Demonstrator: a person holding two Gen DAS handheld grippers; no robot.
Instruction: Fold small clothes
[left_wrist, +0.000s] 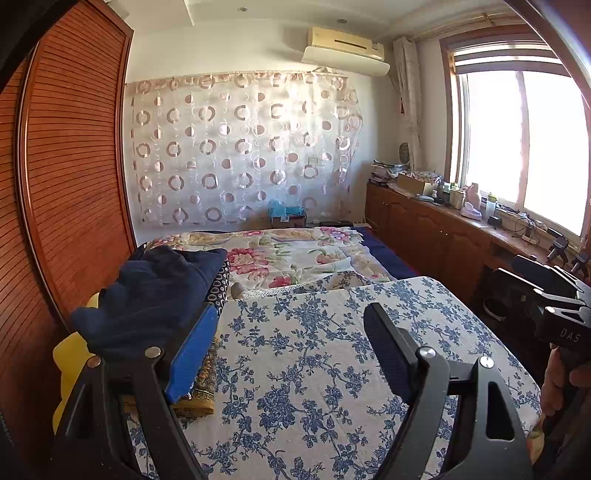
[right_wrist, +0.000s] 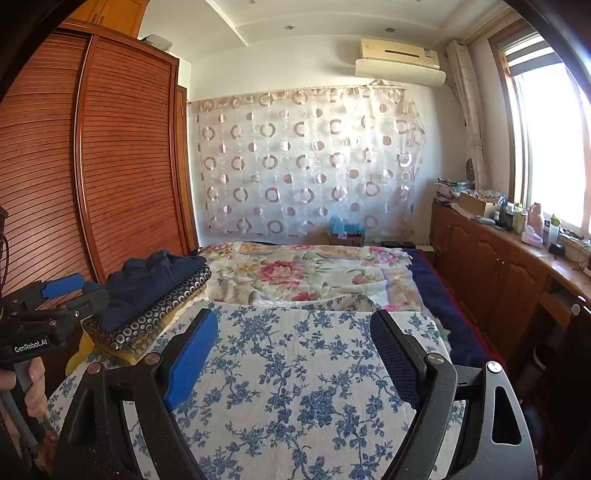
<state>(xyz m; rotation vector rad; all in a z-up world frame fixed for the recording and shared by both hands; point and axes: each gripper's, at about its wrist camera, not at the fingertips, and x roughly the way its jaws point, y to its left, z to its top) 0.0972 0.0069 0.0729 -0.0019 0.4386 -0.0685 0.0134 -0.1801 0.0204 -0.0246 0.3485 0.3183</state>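
Both grippers, left gripper and right gripper, hover with fingers open and empty above the floral-clothed desk, folded clothes stack set aside at its left edge.

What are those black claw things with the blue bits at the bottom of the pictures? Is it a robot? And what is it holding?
It is no robot. A person holds a grabbing tool in each hand, and each tool has two fingers with blue pads and a little camera looking along them. One picture comes from the left gripper, the other from the right gripper. Each camera also catches the other tool off to the side, with the person's hand on its handle.

Both tools are open and hold nothing. Below them lies a white cloth with blue flowers, spread flat. To the left sits a pile of folded clothes with a dark blue garment on top. Behind is a bed with a flowery cover.
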